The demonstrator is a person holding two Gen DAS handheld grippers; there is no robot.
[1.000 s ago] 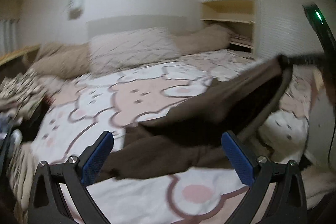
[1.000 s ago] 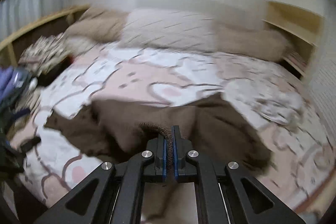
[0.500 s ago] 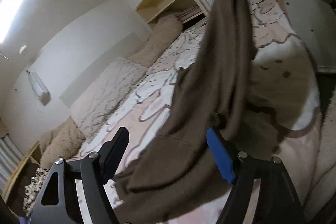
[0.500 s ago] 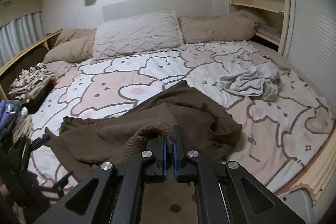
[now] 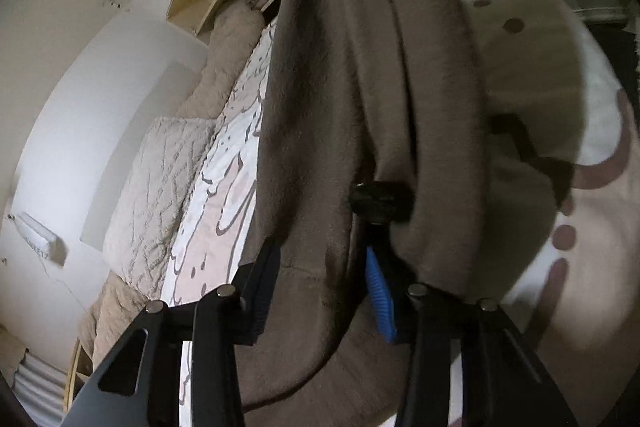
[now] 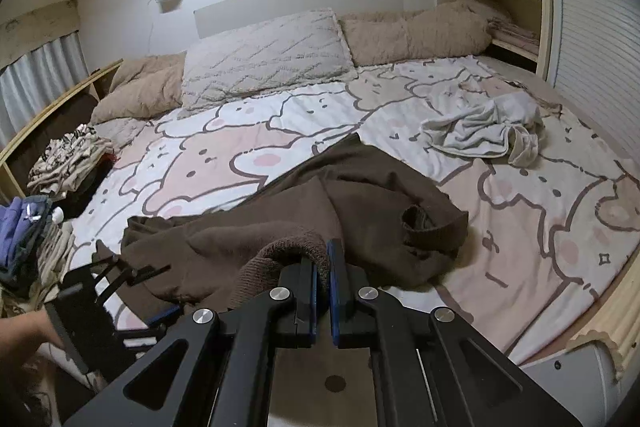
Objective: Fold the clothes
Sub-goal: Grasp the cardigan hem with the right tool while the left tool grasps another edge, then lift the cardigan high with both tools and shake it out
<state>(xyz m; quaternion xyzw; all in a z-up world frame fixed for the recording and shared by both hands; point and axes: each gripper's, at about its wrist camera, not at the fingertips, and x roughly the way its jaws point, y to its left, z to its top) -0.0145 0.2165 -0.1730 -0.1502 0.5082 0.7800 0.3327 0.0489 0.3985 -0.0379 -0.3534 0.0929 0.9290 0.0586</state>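
Right tongs [image 6: 322, 267] pressed together, pinching ribbed hem of brown sweater [image 6: 360, 203]; rest of it spread ahead on bed cover [image 6: 520, 211]. Left tongs [image 5: 320, 291] part spread, jaws just closing, brown cloth between them. Cannot tell whether pads press yet. Advice: close fully on one edge only, then lift both corners level. Left view blurred and tilted. Grey cloth [image 6: 484, 127] far right, untouched.

I see the bear-print bed [image 6: 280, 115]: a brown knit sweater [image 6: 360, 199] at centre, a crumpled grey garment [image 6: 484, 131] upper right, a quilted cream pillow [image 6: 264, 55] above.
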